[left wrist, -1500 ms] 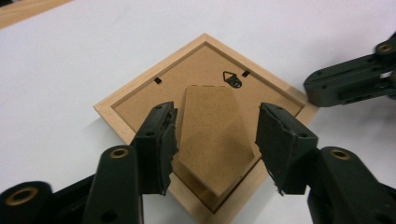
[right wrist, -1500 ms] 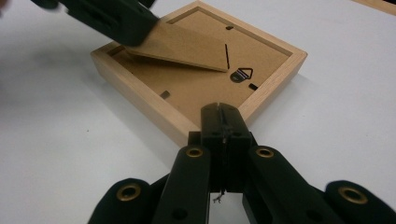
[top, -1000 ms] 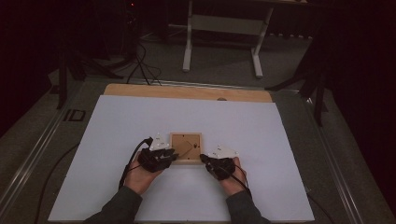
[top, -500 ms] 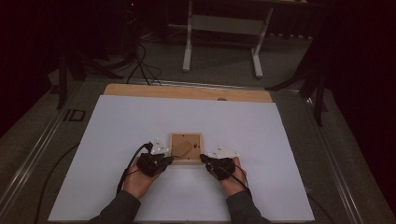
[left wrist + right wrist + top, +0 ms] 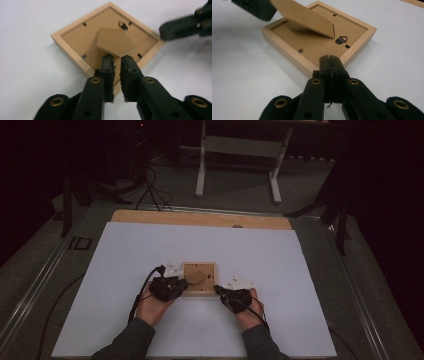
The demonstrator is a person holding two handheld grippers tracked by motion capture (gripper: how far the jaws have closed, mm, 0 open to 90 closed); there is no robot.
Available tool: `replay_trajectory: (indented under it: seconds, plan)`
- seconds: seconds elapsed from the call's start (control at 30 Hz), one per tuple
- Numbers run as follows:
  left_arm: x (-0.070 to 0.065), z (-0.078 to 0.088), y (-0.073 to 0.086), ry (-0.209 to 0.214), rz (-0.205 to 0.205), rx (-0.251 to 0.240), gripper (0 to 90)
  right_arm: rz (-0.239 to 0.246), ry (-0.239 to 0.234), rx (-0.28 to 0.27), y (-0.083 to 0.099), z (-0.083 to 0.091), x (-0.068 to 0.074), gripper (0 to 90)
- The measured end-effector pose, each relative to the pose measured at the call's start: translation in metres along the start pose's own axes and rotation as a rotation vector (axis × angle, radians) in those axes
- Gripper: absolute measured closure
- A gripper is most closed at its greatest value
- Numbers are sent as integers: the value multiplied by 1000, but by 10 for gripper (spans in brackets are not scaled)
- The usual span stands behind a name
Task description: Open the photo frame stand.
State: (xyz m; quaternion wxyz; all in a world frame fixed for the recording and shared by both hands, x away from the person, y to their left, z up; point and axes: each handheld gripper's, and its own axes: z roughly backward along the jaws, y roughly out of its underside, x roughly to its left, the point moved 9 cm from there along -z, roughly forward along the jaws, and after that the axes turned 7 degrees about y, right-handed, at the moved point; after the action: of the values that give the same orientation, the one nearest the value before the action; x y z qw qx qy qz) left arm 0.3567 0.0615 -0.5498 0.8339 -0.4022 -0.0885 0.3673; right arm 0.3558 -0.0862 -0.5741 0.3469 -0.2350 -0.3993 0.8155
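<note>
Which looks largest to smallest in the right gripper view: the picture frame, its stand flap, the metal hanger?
1. picture frame
2. stand flap, though it is raised nearer the camera, which may enlarge it
3. metal hanger

Each black hand-held gripper, the left hand-held gripper and the right hand-held gripper, has a dark, blocky body with a pale grey three-cornered plate on top. A thin black cable loops back from the left one along the wrist; another black cable trails from the right. In the gripper views each has two matte black arms carrying flat black jaws with rough, worn edges, fixed by round brass-coloured rivets. The person wears dark grey long sleeves reaching the wrists.
</note>
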Motion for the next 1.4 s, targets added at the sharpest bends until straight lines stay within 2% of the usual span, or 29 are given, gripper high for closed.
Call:
replay_trajectory:
  seconds: [0.17, 0.4, 0.57, 0.67, 0.7, 0.8, 0.83, 0.9, 1.1, 1.4]
  plan:
    - [-3, -2, -8, 66, 34, -7, 662, 3, -1, 0, 0, 0, 0, 894]
    - [-4, -10, -7, 100, 61, 17, 591, 5, 1, 0, 0, 0, 0, 891]
    - [-2, -14, -9, 143, 120, 5, 552, 4, 0, 0, 0, 0, 0, 890]
    - [-1, -15, -10, 152, 137, 0, 537, 6, 1, -1, 0, 0, 0, 890]
    - [0, -16, -12, 168, 161, -8, 533, 6, 1, 0, 0, 0, 0, 890]
    - [1, -17, -13, 181, 176, -7, 530, 7, 1, -1, 0, 0, 0, 889]
    - [2, -18, -14, 210, 203, -7, 530, 6, 0, 0, 0, 0, 0, 889]
    - [3, -19, -16, 235, 233, -9, 529, 6, 0, 0, 0, 0, 0, 889]
    - [8, -21, -16, 246, 260, -11, 525, 5, -1, 1, 0, 0, 0, 888]
    - [7, -24, -19, 269, 272, -2, 498, 7, -2, 0, 0, 0, 0, 886]
